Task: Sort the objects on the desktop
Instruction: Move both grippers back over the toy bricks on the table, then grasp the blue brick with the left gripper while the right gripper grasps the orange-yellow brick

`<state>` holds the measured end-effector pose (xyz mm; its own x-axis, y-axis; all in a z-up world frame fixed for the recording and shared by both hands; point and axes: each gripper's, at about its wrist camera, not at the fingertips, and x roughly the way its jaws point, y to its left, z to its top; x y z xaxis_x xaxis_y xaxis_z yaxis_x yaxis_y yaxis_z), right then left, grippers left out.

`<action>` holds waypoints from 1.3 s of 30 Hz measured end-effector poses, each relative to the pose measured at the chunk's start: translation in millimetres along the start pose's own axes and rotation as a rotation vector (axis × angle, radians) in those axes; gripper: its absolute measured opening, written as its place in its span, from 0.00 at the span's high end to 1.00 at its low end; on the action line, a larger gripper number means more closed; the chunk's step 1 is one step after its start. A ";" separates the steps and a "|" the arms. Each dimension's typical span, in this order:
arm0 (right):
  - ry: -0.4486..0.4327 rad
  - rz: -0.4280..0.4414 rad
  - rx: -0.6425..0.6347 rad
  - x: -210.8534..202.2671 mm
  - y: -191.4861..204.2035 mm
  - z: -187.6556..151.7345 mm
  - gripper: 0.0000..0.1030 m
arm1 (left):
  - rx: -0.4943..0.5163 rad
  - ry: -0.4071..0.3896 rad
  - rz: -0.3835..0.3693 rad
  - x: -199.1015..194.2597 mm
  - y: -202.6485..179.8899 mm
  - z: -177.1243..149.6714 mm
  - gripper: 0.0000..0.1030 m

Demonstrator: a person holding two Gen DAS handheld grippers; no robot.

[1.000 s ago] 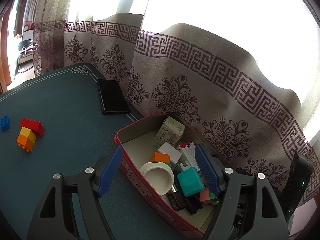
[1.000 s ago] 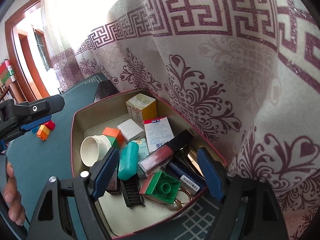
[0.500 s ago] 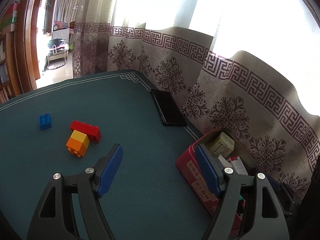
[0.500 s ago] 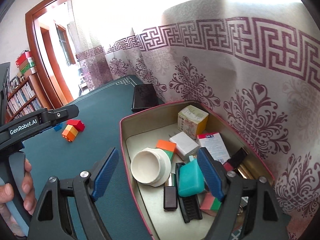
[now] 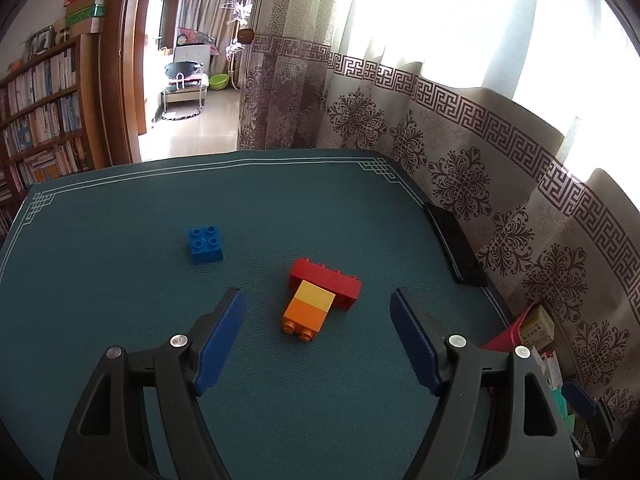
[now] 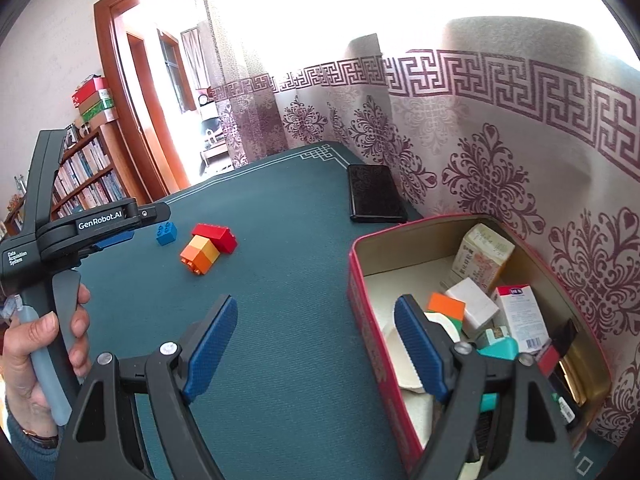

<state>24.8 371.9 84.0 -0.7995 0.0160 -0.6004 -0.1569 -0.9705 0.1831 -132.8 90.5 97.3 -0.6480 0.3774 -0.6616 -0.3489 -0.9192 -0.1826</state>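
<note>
Above the green mat, the left claw and right claw gape wide, empty.

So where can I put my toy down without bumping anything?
The mat is bare in front of the blue brick and all the way between the red brick and the tin. The back corner past the bricks is bare too. The tin itself is packed full, and the phone takes the curtain side.
</note>
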 end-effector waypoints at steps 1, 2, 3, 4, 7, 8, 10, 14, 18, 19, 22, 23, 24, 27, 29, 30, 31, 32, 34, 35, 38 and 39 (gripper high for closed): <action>0.003 0.010 -0.011 2.7 5.2 0.6 0.19 | -0.010 0.001 0.014 2.0 7.5 1.9 0.25; 0.006 0.020 -0.021 5.5 10.1 1.4 0.19 | -0.022 0.004 0.028 5.0 15.1 2.7 0.25; 0.009 0.030 -0.034 8.7 15.0 2.1 0.19 | -0.035 0.010 0.038 8.0 22.4 3.7 0.25; 0.014 0.040 -0.046 11.9 19.7 2.6 0.18 | -0.048 0.014 0.045 11.1 29.2 4.6 0.25; 0.029 0.066 -0.073 21.9 31.6 3.5 0.18 | -0.076 0.019 0.082 19.5 46.8 7.0 0.25; 0.035 0.073 -0.081 25.6 34.9 3.9 0.18 | -0.082 0.022 0.092 21.7 52.1 7.7 0.25; 0.049 0.092 -0.092 32.4 41.2 4.9 0.18 | -0.095 0.022 0.108 27.5 61.2 9.5 0.25; 0.078 0.121 -0.108 46.4 51.1 5.0 0.18 | -0.104 0.032 0.136 42.6 74.1 15.0 0.25; 0.093 0.130 -0.120 56.6 56.5 4.5 0.17 | -0.095 0.061 0.168 65.5 80.2 19.1 0.25; 0.097 0.129 -0.124 58.8 57.4 4.5 0.17 | -0.093 0.068 0.173 71.4 81.0 19.7 0.25; 0.109 0.131 -0.131 65.5 59.0 4.6 0.17 | -0.094 0.086 0.184 88.1 81.9 21.5 0.25; 0.114 0.131 -0.133 67.8 59.4 4.6 0.17 | -0.094 0.090 0.184 92.4 82.1 22.3 0.25; 0.121 0.133 -0.133 70.4 59.4 4.5 0.17 | -0.093 0.094 0.187 96.8 82.1 23.2 0.25; 0.139 0.139 -0.133 77.7 60.8 4.5 0.17 | -0.086 0.105 0.197 108.9 81.1 26.2 0.25; 0.150 0.142 -0.140 82.4 63.6 3.9 0.17 | -0.083 0.108 0.206 115.3 81.1 27.9 0.25; 0.158 0.145 -0.145 84.8 65.3 3.6 0.17 | -0.085 0.107 0.207 117.9 81.7 28.5 0.25; 0.166 0.148 -0.149 87.4 66.9 3.3 0.17 | -0.089 0.106 0.208 120.5 82.9 29.1 0.25; 0.173 0.150 -0.155 89.8 68.7 2.9 0.17 | -0.094 0.102 0.208 122.5 84.0 29.0 0.25; 0.186 0.151 -0.166 94.9 71.8 1.9 0.17 | -0.098 0.094 0.203 126.3 85.9 27.2 0.26; 0.193 0.151 -0.170 97.6 73.0 1.4 0.17 | -0.095 0.089 0.200 127.6 86.5 25.6 0.34; 0.211 0.148 -0.181 107.5 76.8 1.2 0.17 | -0.051 0.088 0.248 129.1 86.0 22.8 0.63; 0.217 0.149 -0.183 111.1 78.4 0.9 0.17 | -0.047 0.082 0.243 126.9 87.4 21.3 0.67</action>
<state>-76.9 297.9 32.4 -0.6602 -0.1618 -0.7335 0.0749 -0.9858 0.1500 -260.0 60.4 12.9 -0.6510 0.1363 -0.7468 -0.1568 -0.9867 -0.0435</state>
